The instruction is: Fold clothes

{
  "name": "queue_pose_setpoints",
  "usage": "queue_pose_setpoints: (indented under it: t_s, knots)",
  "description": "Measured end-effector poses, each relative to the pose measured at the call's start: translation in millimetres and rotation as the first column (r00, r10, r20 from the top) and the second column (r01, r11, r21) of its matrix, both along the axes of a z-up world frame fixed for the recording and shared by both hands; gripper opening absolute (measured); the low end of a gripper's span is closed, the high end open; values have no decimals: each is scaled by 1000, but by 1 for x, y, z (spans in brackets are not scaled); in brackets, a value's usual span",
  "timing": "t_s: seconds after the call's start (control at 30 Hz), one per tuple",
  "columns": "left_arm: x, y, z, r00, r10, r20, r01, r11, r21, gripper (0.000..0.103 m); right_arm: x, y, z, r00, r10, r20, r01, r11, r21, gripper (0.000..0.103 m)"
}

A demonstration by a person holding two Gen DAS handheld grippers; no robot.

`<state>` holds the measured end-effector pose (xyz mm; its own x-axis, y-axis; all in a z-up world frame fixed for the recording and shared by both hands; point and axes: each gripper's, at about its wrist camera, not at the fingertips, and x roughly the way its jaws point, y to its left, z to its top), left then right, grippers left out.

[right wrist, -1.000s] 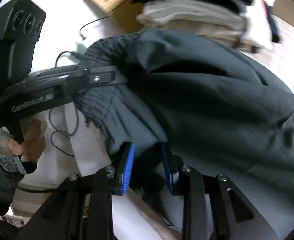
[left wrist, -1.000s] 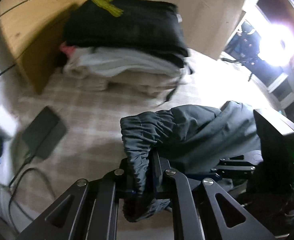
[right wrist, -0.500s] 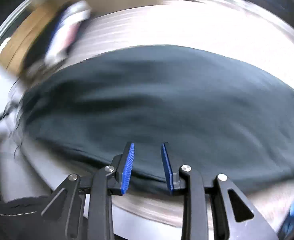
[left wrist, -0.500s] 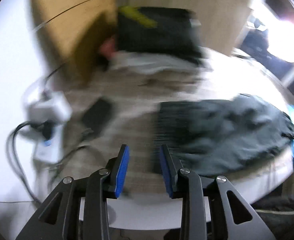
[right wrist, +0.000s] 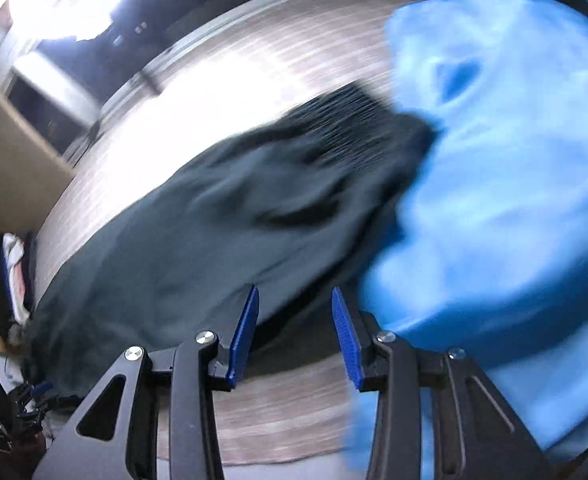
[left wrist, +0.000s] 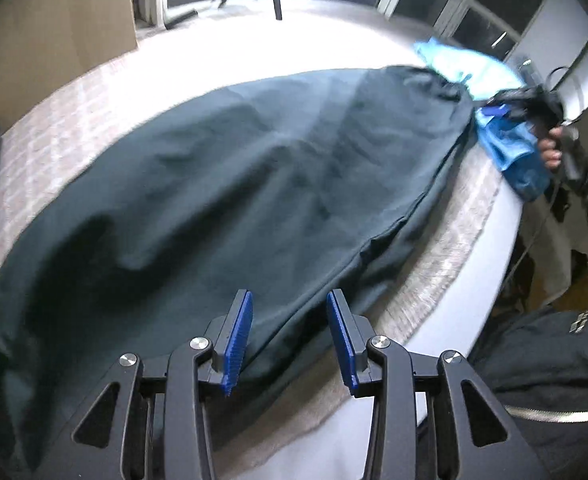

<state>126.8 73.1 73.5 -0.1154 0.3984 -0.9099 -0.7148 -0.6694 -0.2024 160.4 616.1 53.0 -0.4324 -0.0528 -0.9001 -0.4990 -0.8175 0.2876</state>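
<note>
Now both tools' jaws open above dark trousers (left wrist: pixel 234 184).

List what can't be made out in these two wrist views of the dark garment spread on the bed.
- Right wrist view: motion blur smears the dark garment and the blue cloth; what kind of item the blue one is stays unclear.
- Left wrist view: the garment's near end runs off the lower left edge.
- Left wrist view: the right gripper is small and blurred at the far end; its jaws are unreadable there.

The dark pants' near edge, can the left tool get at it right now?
Probably yes: the left tool hangs right over the dark pants, its jaws opening, with nothing lying between them and that edge.
</note>
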Motion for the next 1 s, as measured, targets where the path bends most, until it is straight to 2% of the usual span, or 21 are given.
queue_pose_setpoints:
  t_s: [0.1, 0.23, 0.4, 0.53, 0.6, 0.67, 0.73, 0.83, 0.9, 1.0]
  knots:
    - [2, 4, -12, 999, 42, 19, -41, 998, -43, 37, 1, 36, -1, 1000, 14, -14, -14, 1000, -26, 38]
    - [7, 1, -19, 994, 105, 34, -103, 992, -75, 37, -10, 59, -2, 999, 31, -33, -32, 999, -39, 38]
    - [11, -2, -25, 985, 168, 33, -165, 983, -86, 35, -26, 64, 19, 990, 119, -77, -116, 993, 31, 38]
    - [18, -2, -27, 984, 178, 2, -177, 979, -101, 34, -47, 66, 44, 977, 183, -109, -184, 983, -2, 38]
    - [20, -5, -27, 982, 190, 3, -189, 977, -95, 30, -66, 62, 51, 966, 234, -110, -236, 972, -11, 38]
    - [20, -12, -26, 977, 212, 14, -210, 974, -85, 28, -82, 61, 50, 958, 276, -77, -275, 961, 21, 39]
    - [18, -14, -26, 973, 230, 23, -227, 971, -81, 28, -98, 64, 37, 959, 283, 6, -283, 958, 52, 40]
    - [19, -17, -26, 972, 235, 24, -232, 969, -84, 27, -122, 76, 7, 954, 291, 67, -290, 957, -22, 40]
    - [20, -19, -25, 972, 234, 24, -231, 969, -86, 27, -129, 78, -11, 939, 311, 144, -318, 948, 26, 40]
    - [21, -23, -25, 972, 234, 22, -231, 969, -88, 25, -124, 79, -27, 921, 351, 170, -357, 934, 5, 40]
